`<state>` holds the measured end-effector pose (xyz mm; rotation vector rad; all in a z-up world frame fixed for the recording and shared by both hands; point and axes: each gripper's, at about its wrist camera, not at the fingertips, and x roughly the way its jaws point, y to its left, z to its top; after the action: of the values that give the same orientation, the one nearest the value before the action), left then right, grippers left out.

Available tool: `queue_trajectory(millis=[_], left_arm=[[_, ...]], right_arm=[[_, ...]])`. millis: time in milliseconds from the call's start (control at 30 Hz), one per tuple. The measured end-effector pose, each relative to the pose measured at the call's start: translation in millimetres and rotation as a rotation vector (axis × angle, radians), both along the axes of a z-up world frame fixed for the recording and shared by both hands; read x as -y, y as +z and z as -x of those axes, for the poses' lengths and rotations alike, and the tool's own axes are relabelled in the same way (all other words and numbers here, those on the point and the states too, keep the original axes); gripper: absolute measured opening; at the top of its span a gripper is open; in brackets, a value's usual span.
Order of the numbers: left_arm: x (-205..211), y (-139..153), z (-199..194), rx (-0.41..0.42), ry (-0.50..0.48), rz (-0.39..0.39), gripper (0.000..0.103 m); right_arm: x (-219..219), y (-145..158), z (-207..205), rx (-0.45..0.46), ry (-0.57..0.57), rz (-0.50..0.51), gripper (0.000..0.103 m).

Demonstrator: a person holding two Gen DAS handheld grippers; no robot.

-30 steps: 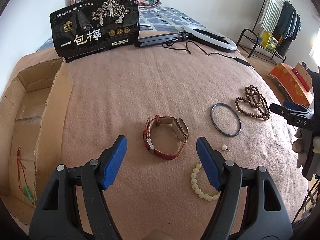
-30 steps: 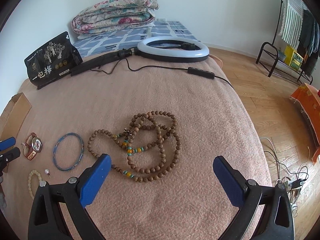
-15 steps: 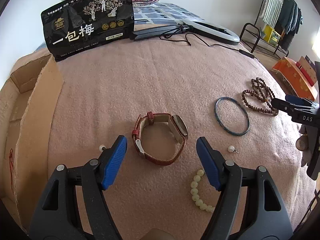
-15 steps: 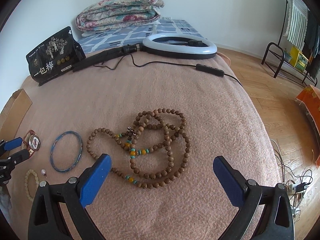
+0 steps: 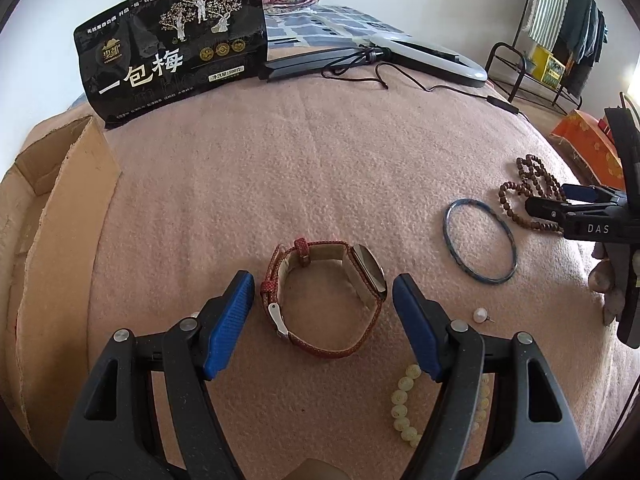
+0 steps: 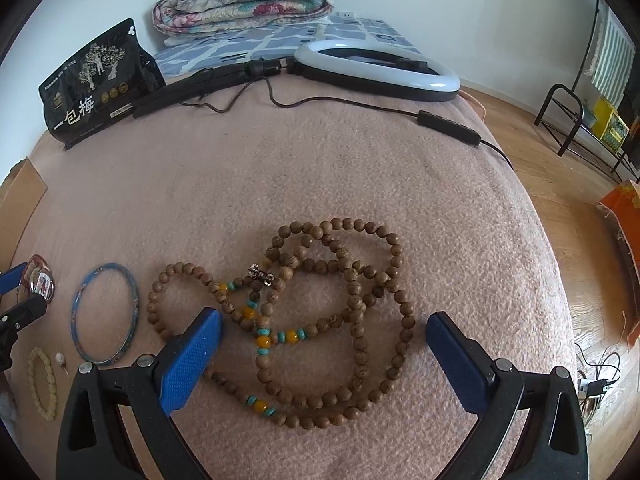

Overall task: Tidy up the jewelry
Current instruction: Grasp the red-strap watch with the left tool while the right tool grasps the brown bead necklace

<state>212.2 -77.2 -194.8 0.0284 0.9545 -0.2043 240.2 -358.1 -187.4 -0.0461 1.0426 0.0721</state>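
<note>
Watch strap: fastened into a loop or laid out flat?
Fastened into a loop. The red watch rests on its side on the pink blanket, strap closed in a ring, between the open left tongs.

Soft, even daylight fills both views, brightest toward three o'clock; shadows are faint. Focus is sharp at centre. Fisheye bending curves the edges, with black vignette in every corner.

Fuzzy pink blanket (image 6: 320,184), wooden bead necklace (image 6: 340,312), glossy black bag (image 5: 176,56).
</note>
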Motion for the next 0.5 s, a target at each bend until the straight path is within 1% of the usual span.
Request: queue_trajectory(millis=[100,167,267,333,400,433,467,500], left_arm=[[-2,-2,-2,-0.004,0.008,0.005,0.074],[-2,-3,-4,-0.008,0.01,0.006,0.07],[-2,-4,-4,-0.009,0.006,0.008,0.068],[-1,-4,-4,-0.008,-0.007,0.008,0.063],[0,-4,-4,-0.004,-0.009,0.004,0.063],[-1,-4,-5,-0.006,-0.01,0.005,0.063],[-1,-4,-4,-0.005,-0.009,0.01,0.062],[-2,-4,-4,-0.006,-0.008,0.014,0.062]], right_arm=[[-1,-2,-6,0.001,0.005,0.001,0.103],[-2,-3,-9,-0.002,0.008,0.006,0.103],[-6,-2,-10,0.004,0.018,0.012,0.103],[-10,-1,-10,0.015,0.032,0.015,0.099],[-12,1,-8,0.022,0.048,0.01,0.092],[-13,1,-9,0.024,0.056,0.006,0.09],[-14,2,-8,0.027,0.062,0.003,0.085],[-14,3,-7,0.031,0.07,-0.002,0.078]])
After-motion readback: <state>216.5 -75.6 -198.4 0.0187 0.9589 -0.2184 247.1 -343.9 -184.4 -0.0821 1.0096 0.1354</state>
